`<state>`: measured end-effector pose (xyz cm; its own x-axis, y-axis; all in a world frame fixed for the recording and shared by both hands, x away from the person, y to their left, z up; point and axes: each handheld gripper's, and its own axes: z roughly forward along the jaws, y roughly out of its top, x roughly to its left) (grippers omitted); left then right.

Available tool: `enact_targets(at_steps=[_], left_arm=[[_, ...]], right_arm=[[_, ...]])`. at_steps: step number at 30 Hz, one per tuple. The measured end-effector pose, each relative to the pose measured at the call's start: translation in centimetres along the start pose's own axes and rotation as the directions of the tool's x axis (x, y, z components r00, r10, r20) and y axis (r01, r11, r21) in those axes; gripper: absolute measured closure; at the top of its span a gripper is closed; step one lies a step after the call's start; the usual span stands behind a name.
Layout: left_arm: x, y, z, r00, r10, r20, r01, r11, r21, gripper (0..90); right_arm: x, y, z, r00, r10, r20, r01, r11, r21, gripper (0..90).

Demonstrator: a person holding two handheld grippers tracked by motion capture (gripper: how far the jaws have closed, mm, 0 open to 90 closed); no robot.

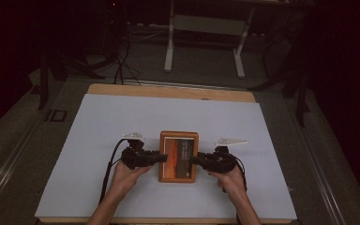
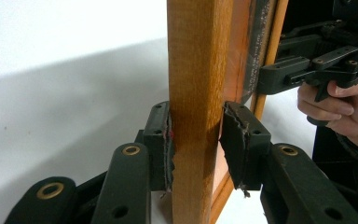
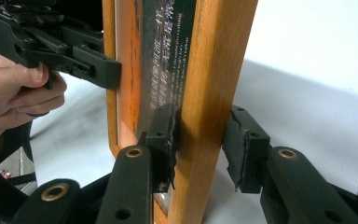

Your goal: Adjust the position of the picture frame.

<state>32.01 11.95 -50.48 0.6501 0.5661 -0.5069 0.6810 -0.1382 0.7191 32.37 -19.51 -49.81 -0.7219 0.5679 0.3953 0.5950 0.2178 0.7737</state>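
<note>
White worktop [image 1: 98, 140] carries the wooden picture frame [image 1: 178, 156] at centre. I have left hand-held gripper [image 1: 161, 158] and right hand-held gripper [image 1: 193, 160] straddling opposite side rails; each has one pad touching and one just off, not clamped, probably set for a balanced two-sided lift.

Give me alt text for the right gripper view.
The right gripper straddles one side rail of an orange-brown wooden picture frame: one jaw touches it, the other stands slightly apart. Beyond, the left gripper, held in a hand, meets the opposite rail over a white tabletop.
</note>
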Motion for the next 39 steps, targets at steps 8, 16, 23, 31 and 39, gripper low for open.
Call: enact_targets(at_steps=[8,16,23,31,39], left_arm=[[1.6,0.0,0.8,0.9987,-0.041,0.029,0.042,0.9990,-0.014,64.6],[2.2,0.3,2.0,0.9979,-0.052,-0.038,0.052,0.9986,-0.004,59.1],[2.8,0.2,2.5,0.9957,-0.071,-0.059,0.071,0.9975,-0.004,56.9],[3.1,0.2,2.5,0.9925,-0.098,-0.073,0.099,0.9951,0.003,56.1],[4.1,-1.0,3.4,0.9844,-0.170,-0.044,0.166,0.9827,-0.082,54.3]], right_arm=[[-1.3,-0.2,1.0,0.9979,0.064,-0.011,-0.064,0.998,0.001,62.6],[-2.7,-0.1,2.0,0.9890,0.147,-0.021,-0.146,0.989,0.033,59.1],[-3.4,-0.2,2.8,0.9825,0.186,-0.013,-0.185,0.981,0.053,55.9],[-3.8,-0.1,3.3,0.9786,0.205,-0.012,-0.204,0.978,0.050,54.9],[-4.4,-0.6,3.6,0.9746,0.224,0.010,-0.224,0.973,0.055,54.0]])
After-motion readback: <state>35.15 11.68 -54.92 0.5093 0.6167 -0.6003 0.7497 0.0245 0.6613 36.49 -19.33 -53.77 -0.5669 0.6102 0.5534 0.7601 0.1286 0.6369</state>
